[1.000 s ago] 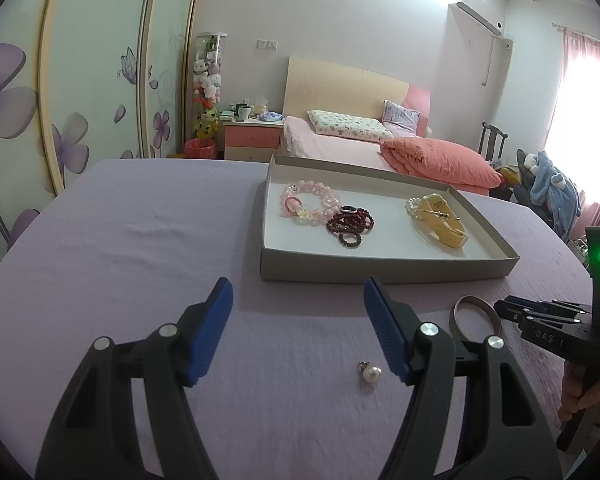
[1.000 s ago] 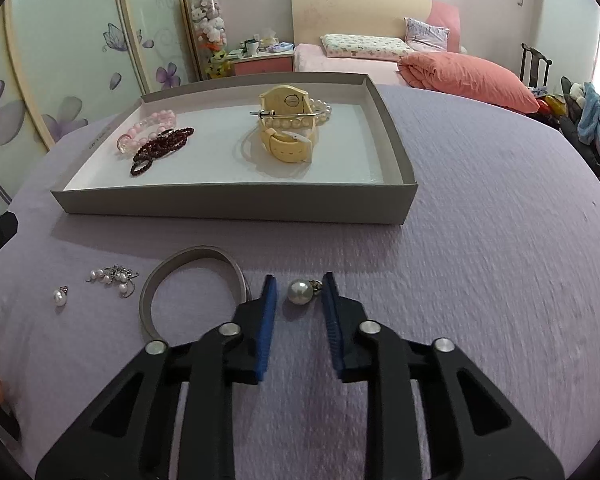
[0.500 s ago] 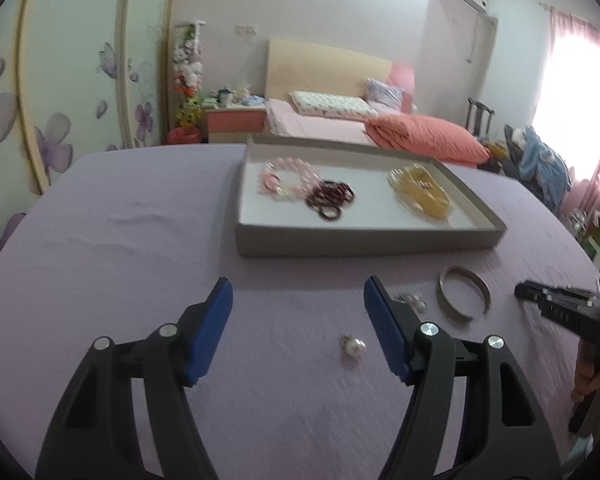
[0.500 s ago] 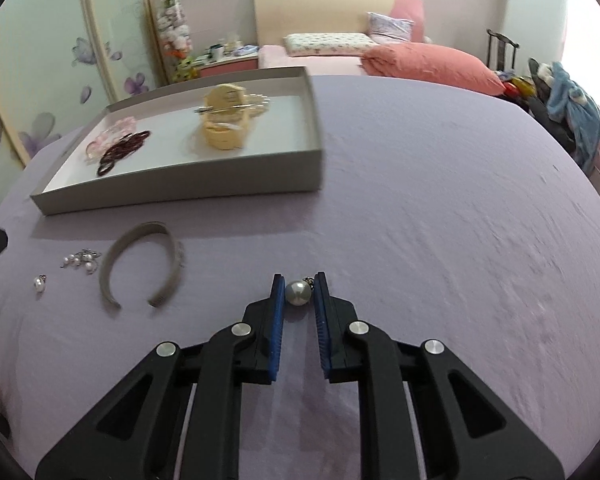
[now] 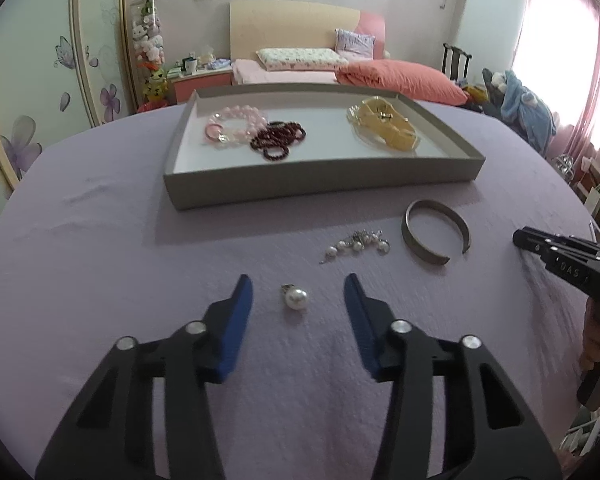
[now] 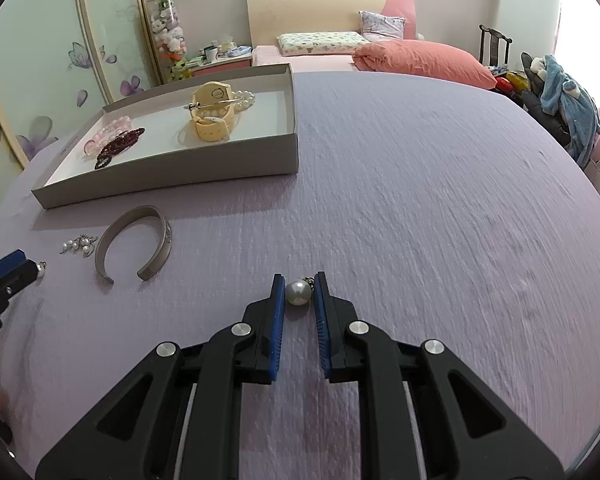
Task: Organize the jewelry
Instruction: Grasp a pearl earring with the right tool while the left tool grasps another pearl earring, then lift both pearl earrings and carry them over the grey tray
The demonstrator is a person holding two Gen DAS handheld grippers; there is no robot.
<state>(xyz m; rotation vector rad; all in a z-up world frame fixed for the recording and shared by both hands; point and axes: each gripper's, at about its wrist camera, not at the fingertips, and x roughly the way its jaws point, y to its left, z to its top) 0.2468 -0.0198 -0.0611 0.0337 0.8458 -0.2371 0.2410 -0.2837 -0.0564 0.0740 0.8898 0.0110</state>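
Pearly white, a round pearl earring [image 5: 296, 299] with a small metal clasp lies on the lilac counter [image 5: 100, 264] between the left tool's [image 5: 298, 292] jaws, which have just been closing without touching it. The right tool [image 6: 299, 289] pinches a second pearl [image 6: 298, 291]. Bare cloth spreads rightward; the grey tray [image 6: 172, 168] sits far-left.

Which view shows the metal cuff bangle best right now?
The right wrist view: the metal cuff bangle lies unobstructed on the cloth, its open ends facing the camera. The left wrist view shows it too, but smaller and farther off.
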